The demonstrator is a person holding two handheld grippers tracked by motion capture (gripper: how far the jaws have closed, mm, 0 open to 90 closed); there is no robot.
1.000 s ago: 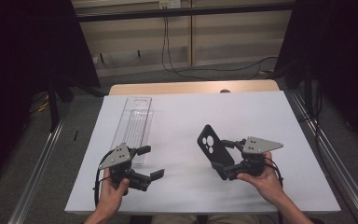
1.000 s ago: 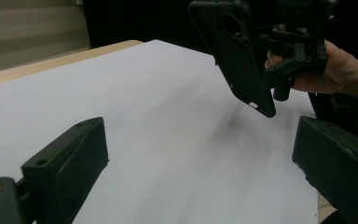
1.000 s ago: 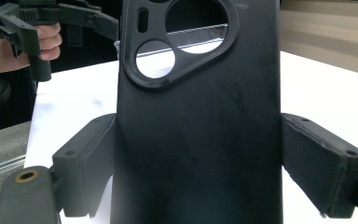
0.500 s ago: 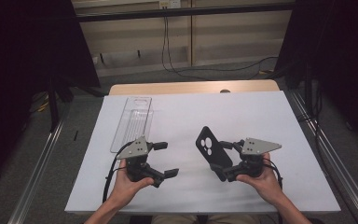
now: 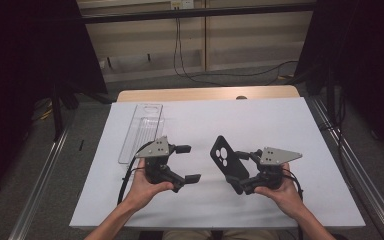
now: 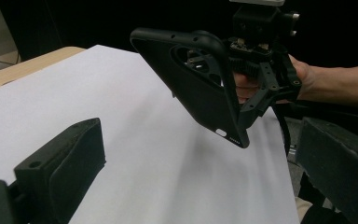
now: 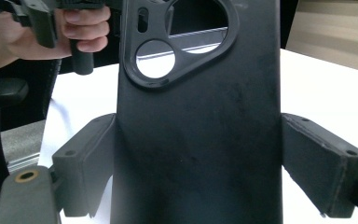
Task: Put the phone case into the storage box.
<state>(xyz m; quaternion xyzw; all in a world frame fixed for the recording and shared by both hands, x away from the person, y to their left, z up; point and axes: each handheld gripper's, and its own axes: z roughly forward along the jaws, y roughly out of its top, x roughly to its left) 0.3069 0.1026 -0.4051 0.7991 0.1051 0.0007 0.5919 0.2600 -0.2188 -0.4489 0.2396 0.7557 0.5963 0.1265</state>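
A black phone case (image 5: 224, 158) with a camera cutout stands tilted above the white board, gripped by its two long edges in my right gripper (image 5: 238, 170). In the right gripper view both pads (image 7: 89, 161) press on the sides of the case (image 7: 200, 116). My left gripper (image 5: 188, 163) hovers a short way left of the case, jaws wide apart with nothing between them. The left gripper view looks between its jaws (image 6: 200, 186) at the case (image 6: 200, 93) and the right gripper (image 6: 263, 79) behind it.
A clear plastic tray (image 5: 142, 131) lies on the left part of the white board (image 5: 290, 125). A wooden table edge (image 5: 205, 93) runs along the far side. Metal rails flank the table, and cables lie on the floor beyond.
My left gripper has moved right across the board toward the phone case and risen a little. The right gripper and the case have stayed where they were.
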